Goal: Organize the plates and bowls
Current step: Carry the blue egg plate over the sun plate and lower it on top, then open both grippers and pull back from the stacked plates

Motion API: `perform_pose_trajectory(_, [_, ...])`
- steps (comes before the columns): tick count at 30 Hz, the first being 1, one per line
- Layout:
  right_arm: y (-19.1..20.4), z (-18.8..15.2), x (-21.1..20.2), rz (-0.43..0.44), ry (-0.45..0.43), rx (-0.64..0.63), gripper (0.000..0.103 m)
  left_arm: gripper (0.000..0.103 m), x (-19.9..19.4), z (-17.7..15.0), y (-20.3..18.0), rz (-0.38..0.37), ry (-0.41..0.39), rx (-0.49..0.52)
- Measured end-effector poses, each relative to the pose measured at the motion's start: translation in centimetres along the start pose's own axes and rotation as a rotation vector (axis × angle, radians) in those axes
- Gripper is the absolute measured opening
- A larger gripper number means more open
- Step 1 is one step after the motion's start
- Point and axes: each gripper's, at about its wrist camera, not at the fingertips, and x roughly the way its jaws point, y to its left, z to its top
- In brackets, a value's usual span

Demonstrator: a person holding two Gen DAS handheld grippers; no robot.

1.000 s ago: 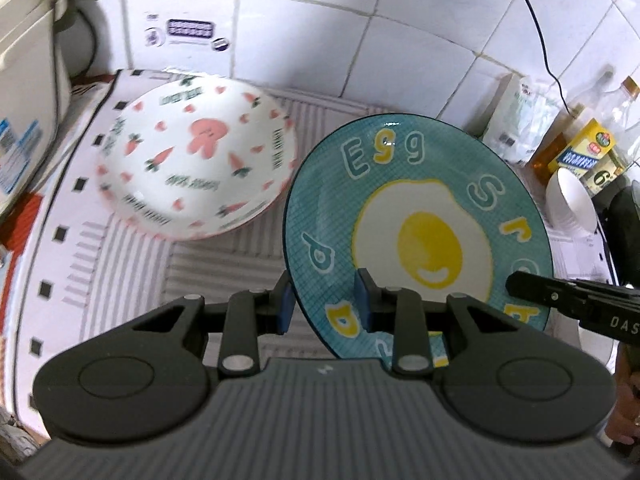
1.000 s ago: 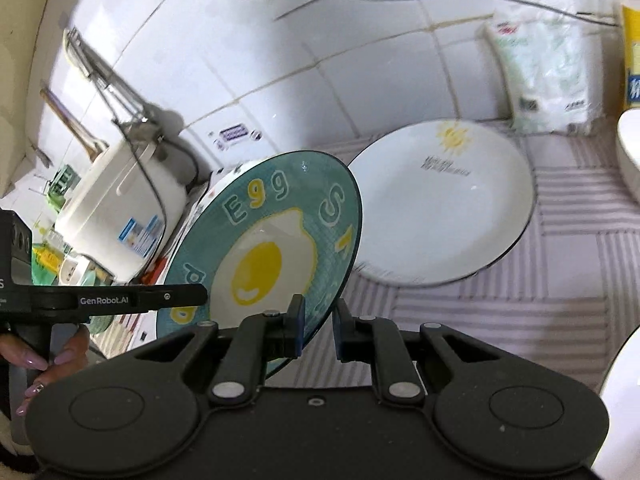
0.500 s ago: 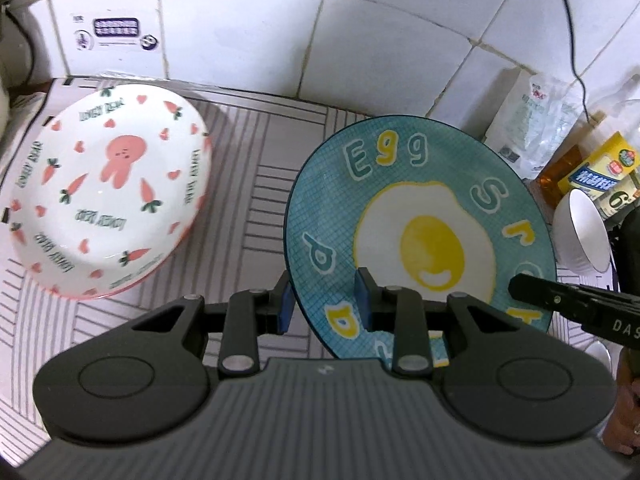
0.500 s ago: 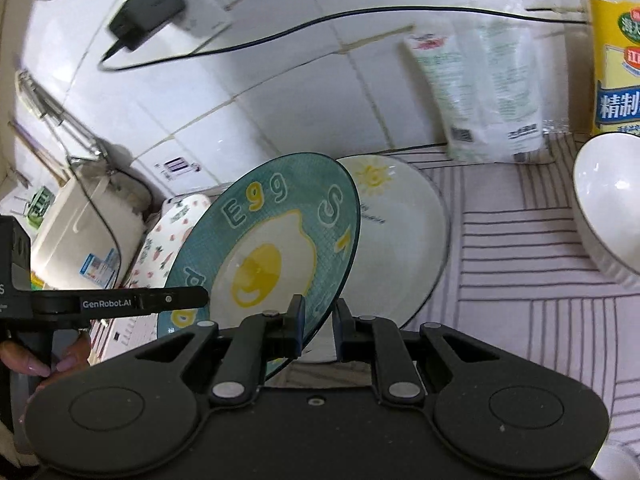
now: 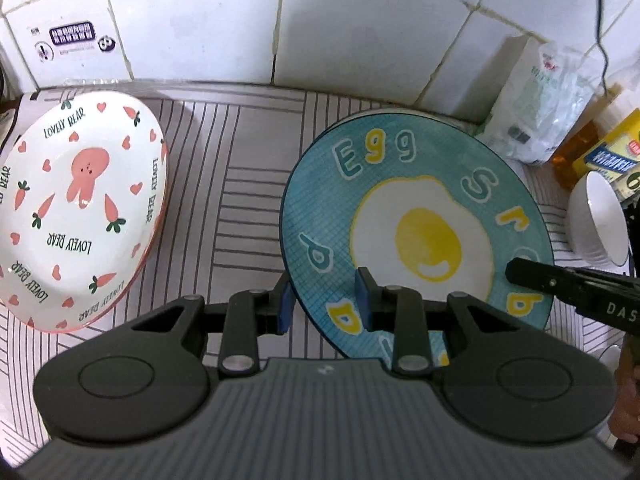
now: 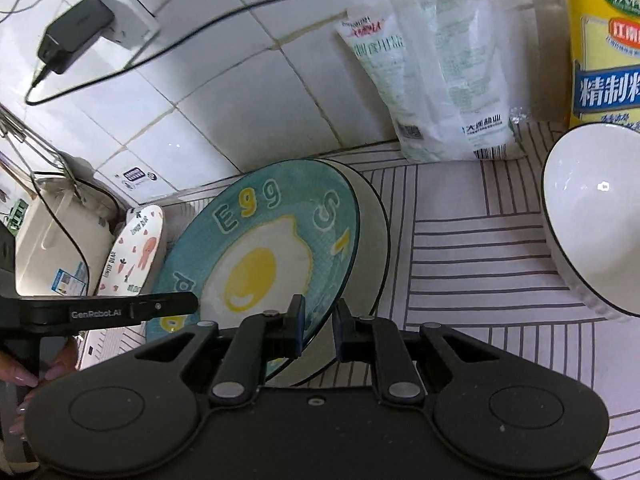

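A teal plate with a fried-egg picture [image 5: 416, 228] is held by both grippers. My left gripper [image 5: 325, 306] is shut on its left rim. My right gripper [image 6: 319, 324] is shut on its right rim; in the right wrist view the teal plate [image 6: 260, 256] lies over a white plate with a dark rim [image 6: 376, 232], whether touching I cannot tell. A white bowl with a pink rabbit and carrots [image 5: 72, 216] sits at the left on the striped mat [image 5: 248, 184]. A white bowl with a dark rim [image 6: 592, 216] stands at the right.
A tiled wall [image 5: 200, 20] stands just behind the dishes. A clear salt bag [image 6: 436, 76] and a yellow packet [image 6: 608, 48] lean on it at the right. A white appliance [image 6: 52, 248] stands at the far left. A charger and cable [image 6: 72, 36] hang on the wall.
Both grippers have carried the teal plate to the right and down, over the white plate. The rabbit bowl has slid left in the left wrist view; the white bowl looms closer at right.
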Motion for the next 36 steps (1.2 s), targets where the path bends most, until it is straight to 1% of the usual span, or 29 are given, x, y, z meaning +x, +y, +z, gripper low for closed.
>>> perform_pose_trajectory(3, [-0.2, 0.1, 0.4, -0.006, 0.017, 0.014, 0.018, 0.030, 0.4, 0.3, -0.2, 0.010, 0.033, 0.007])
perform_pose_trajectory(6, [-0.2, 0.2, 0.4, -0.009, 0.018, 0.015, 0.018, 0.030, 0.5, 0.8, -0.3, 0.011, 0.049, 0.004])
perform_pose_trajectory(10, [0.3, 0.5, 0.5, -0.031, 0.035, 0.013, 0.019, 0.030, 1.0, 1.2, -0.3, 0.014, 0.087, -0.023])
perform_pose_trajectory(12, [1.3, 0.7, 0.4, -0.084, 0.043, -0.004, 0.019, 0.030, 1.1, 1.3, -0.1, -0.001, 0.106, -0.041])
perform_pose_trajectory(13, [2.4, 0.7, 0.4, -0.132, 0.046, -0.031, 0.021, 0.030, 1.1, 1.3, -0.1, -0.003, 0.111, -0.045])
perform_pose_trajectory(15, [4.8, 0.6, 0.6, -0.229, 0.059, -0.134, 0.026, 0.031, 1.1, 1.2, -0.2, 0.001, 0.117, -0.047])
perform_pose_trajectory(16, [5.5, 0.5, 0.8, -0.268, 0.058, -0.161, 0.029, 0.031, 1.1, 1.1, -0.3, 0.007, 0.121, -0.048])
perform_pose_trajectory(17, [5.9, 0.5, 1.1, -0.291, 0.058, -0.161, 0.030, 0.031, 1.3, 1.1, -0.2, 0.014, 0.126, -0.050])
perform_pose_trajectory(21, [6.3, 0.6, 1.3, -0.329, 0.054, -0.180, 0.031, 0.030, 1.3, 1.0, -0.4, 0.020, 0.123, -0.055])
perform_pose_trajectory(23, [6.6, 0.6, 1.5, -0.350, 0.055, -0.196, 0.034, 0.030, 1.5, 1.0, -0.5, 0.026, 0.128, -0.070])
perform_pose_trajectory(27, [7.5, 0.0, 2.2, -0.450, 0.063, -0.255, 0.040, 0.030, 1.7, 0.7, -1.3, 0.055, 0.124, -0.057])
perform_pose_trajectory(29, [7.3, -0.3, 2.2, -0.469, 0.054, -0.250, 0.040, 0.030, 1.6, 0.6, -1.6, 0.068, 0.108, -0.044])
perform_pose_trajectory(32, [6.8, -0.5, 2.4, -0.470, 0.037, -0.230, 0.039, 0.029, 1.5, 0.3, -1.8, 0.077, 0.102, -0.040])
perform_pose_trajectory(36, [6.6, -0.8, 2.1, -0.455, 0.016, -0.210, 0.040, 0.028, 0.4, -0.3, -1.3, 0.042, 0.086, -0.078])
